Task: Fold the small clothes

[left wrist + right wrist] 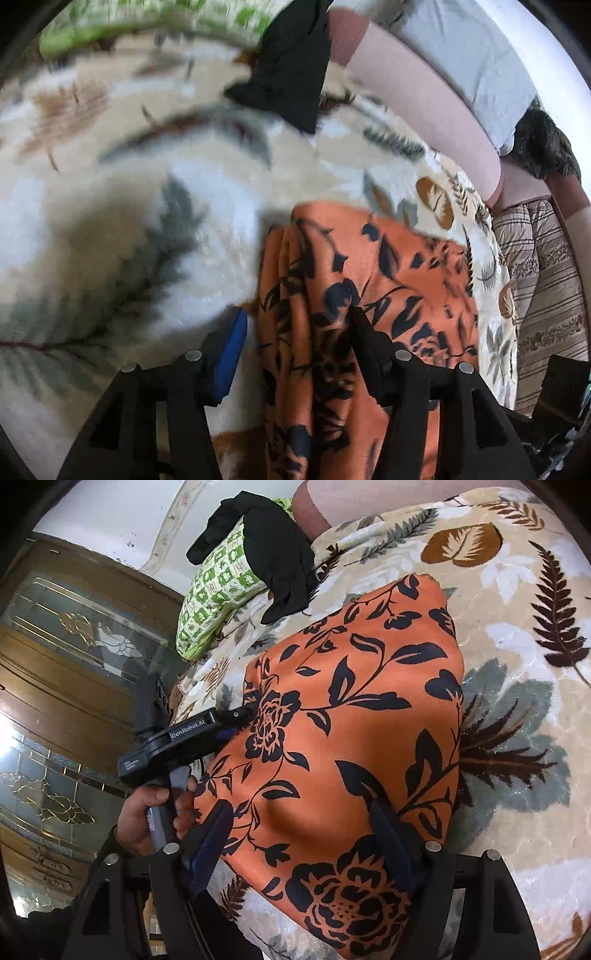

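1. An orange cloth with a dark floral print (351,716) is spread on a leaf-patterned blanket (517,602) that covers the bed.
2. The right gripper (306,834) is seen low over the near edge of that cloth, jaws apart, one blue-padded finger on either side of a raised wrinkle. Whether the pads actually press the fabric can't be told.
3. The left gripper (295,321) is parted too, and a bunched fold of the orange cloth is caught in the gap between the fingers. The blue pad is seen clear of the fabric on one side, so no real grip is shown.
4. From the right wrist view, the left gripper is held at the far left edge of the cloth by a hand (155,816).
5. A black garment (273,554) is draped over a green-and-white pillow (214,598) farther up the bed, well apart from the orange cloth.
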{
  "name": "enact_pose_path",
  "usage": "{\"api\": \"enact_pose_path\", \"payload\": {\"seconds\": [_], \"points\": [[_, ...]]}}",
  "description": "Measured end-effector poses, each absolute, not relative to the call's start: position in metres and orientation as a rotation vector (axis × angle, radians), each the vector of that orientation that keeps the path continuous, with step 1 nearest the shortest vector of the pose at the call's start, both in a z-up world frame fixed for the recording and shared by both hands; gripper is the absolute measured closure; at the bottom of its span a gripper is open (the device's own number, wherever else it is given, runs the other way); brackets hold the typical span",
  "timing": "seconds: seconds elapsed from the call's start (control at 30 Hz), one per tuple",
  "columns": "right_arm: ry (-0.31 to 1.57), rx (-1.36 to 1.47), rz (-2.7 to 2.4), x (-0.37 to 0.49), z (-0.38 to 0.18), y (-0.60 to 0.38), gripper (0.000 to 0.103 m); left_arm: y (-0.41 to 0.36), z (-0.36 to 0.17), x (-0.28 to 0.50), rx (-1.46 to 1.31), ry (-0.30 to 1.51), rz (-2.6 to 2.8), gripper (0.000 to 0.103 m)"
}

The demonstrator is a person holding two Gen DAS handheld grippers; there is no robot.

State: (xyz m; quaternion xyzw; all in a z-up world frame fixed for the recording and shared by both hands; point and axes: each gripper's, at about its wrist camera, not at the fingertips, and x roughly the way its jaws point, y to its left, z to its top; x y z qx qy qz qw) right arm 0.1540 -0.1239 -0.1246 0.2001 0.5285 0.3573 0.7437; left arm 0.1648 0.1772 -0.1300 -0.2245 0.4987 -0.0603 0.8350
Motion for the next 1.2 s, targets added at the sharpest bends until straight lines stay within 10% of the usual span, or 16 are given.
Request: {"api": "enact_pose_path", "payload": {"seconds": [1.2], "points": [[1.085, 0.649, 0.783, 0.189, -0.101, -0.143, 0.013, 0.17, -0.107, 0.08, -0.543, 0.954, -0.141, 0.035]]}}
